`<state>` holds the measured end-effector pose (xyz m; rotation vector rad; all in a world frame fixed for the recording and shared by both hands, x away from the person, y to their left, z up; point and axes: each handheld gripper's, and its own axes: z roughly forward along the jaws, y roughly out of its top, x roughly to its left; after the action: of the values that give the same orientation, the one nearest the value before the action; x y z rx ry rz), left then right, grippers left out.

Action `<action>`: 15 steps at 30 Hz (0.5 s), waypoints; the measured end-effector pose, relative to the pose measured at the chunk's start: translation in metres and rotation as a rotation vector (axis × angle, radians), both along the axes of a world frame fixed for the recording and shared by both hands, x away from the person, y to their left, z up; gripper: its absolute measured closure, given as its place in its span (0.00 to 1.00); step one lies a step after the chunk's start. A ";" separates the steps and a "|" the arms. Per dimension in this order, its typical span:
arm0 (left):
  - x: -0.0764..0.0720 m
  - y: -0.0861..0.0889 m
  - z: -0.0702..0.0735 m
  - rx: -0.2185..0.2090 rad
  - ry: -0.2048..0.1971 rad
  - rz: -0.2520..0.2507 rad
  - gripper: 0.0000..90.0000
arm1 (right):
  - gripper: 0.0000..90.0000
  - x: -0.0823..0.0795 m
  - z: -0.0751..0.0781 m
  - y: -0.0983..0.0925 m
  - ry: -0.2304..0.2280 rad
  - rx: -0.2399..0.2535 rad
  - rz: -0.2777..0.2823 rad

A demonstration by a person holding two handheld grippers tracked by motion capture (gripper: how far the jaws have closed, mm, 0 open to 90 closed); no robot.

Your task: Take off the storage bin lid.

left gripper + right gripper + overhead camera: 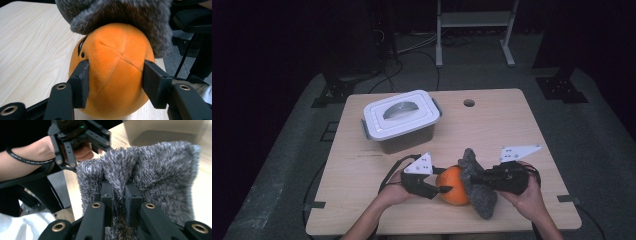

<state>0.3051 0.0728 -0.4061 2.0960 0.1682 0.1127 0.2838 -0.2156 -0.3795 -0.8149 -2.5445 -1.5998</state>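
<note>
An orange plush toy (453, 186) lies on the wooden table (512, 125) near its front edge. A grey fuzzy cloth (478, 187) is draped over the toy's right side. My left gripper (442, 189) comes in from the left, and in the left gripper view (116, 68) both pads press into the toy's (115, 82) sides, with the cloth (120, 15) hanging over its top. My right gripper (475, 181) reaches in from the right. Its jaws (119, 186) pinch a fold of the grey cloth (160, 167), and the left gripper (75, 142) shows beyond it.
A white-lidded storage box (402, 120) stands at the back left of the table. A round hole (469, 103) is cut in the tabletop near the far edge. A metal rack's legs (474, 30) stand on the floor behind the table.
</note>
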 end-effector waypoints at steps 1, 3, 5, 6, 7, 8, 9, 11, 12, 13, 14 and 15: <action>-0.001 0.000 0.001 0.007 -0.008 0.005 0.50 | 0.88 -0.001 0.000 0.003 -0.006 -0.011 0.006; 0.000 0.003 0.004 -0.001 -0.013 0.016 0.51 | 0.88 0.000 -0.002 0.008 -0.007 -0.030 0.011; 0.001 0.006 0.006 -0.020 -0.011 0.029 0.51 | 0.88 0.003 -0.006 0.004 0.010 -0.019 0.002; 0.002 0.007 0.007 -0.024 -0.012 0.029 0.51 | 0.88 0.004 -0.008 0.001 0.019 -0.027 -0.008; 0.001 0.008 0.008 -0.033 -0.011 0.032 0.51 | 0.88 0.005 -0.010 0.000 0.029 -0.026 -0.012; 0.001 0.008 0.009 -0.035 -0.011 0.031 0.51 | 0.88 0.006 -0.013 -0.002 0.035 -0.023 -0.014; 0.001 0.007 0.008 -0.033 -0.011 0.028 0.51 | 0.88 0.005 -0.013 -0.002 0.035 -0.022 -0.016; 0.000 0.005 0.007 -0.033 -0.010 0.019 0.51 | 0.88 0.004 -0.009 -0.001 0.022 -0.019 -0.019; 0.000 0.005 0.007 -0.033 -0.011 0.017 0.50 | 0.88 0.003 -0.007 0.001 0.018 -0.013 -0.013; 0.000 0.005 0.007 -0.031 -0.009 0.017 0.49 | 0.88 0.003 -0.007 0.002 0.016 -0.022 -0.009; 0.001 0.004 0.006 -0.036 -0.004 0.017 0.46 | 0.88 0.003 -0.008 0.003 0.018 -0.030 -0.009; 0.002 0.005 0.005 -0.029 0.003 0.013 0.43 | 0.88 0.004 -0.010 0.003 0.022 -0.028 -0.007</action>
<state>0.3068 0.0778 -0.4007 2.0666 0.1840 0.1145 0.2880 -0.2125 -0.3897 -0.8395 -2.5570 -1.5520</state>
